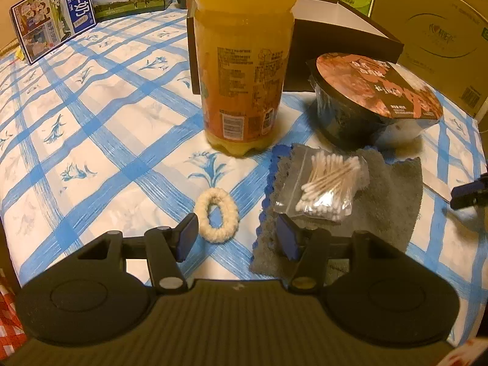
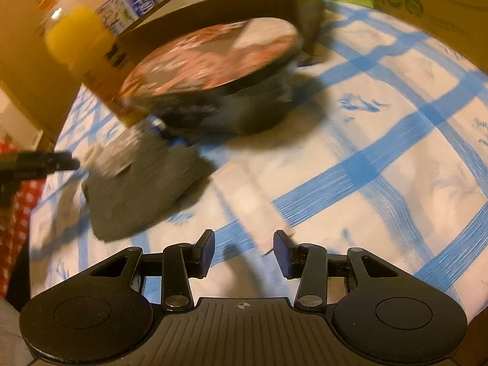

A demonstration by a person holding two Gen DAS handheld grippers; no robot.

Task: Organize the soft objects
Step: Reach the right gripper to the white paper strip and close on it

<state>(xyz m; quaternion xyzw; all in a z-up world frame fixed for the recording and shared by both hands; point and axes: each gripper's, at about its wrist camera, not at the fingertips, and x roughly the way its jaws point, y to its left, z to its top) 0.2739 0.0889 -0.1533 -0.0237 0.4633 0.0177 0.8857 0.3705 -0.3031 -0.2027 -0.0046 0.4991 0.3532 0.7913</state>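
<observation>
Left claw (image 1: 236, 238): fingers spread wide, holding nothing, low over the bench (image 1: 91, 152), which wore a white cloth with blue checks and blue flower prints.

Scrunchie (image 1: 217, 216): cream, fuzzy, an oval loop lying flat on the cloth, just ahead of the left claw and close to its left finger (image 1: 186, 238); apart from the other soft item.

Towel (image 1: 393, 207): grey, plush, folded flat, with a blue scalloped edge along its left side; it lay right of the scrunchie, the claw's right finger (image 1: 288, 238) over its near corner. In the right wrist view the towel (image 2: 143, 192) appeared blurred, at left.

Swabs (image 1: 328, 187): cotton swabs in a clear bag, resting on the towel's left half.

Bottle (image 1: 242, 70): orange juice, upright, behind the scrunchie.

Bowl (image 1: 375, 103): black instant-noodle bowl with a printed lid, shrink-wrapped, behind the towel and right of the bottle.

Box (image 1: 341, 36): dark, open, behind bottle and bowl.

Milk cartons (image 1: 58, 15): at the far left edge.

Cardboard box (image 1: 436, 30): at far right.

Right claw (image 2: 244, 251): fingers spread, empty, over bare cloth well right of the towel; the view was motion-blurred. Its tip showed at the right edge of the left wrist view.
</observation>
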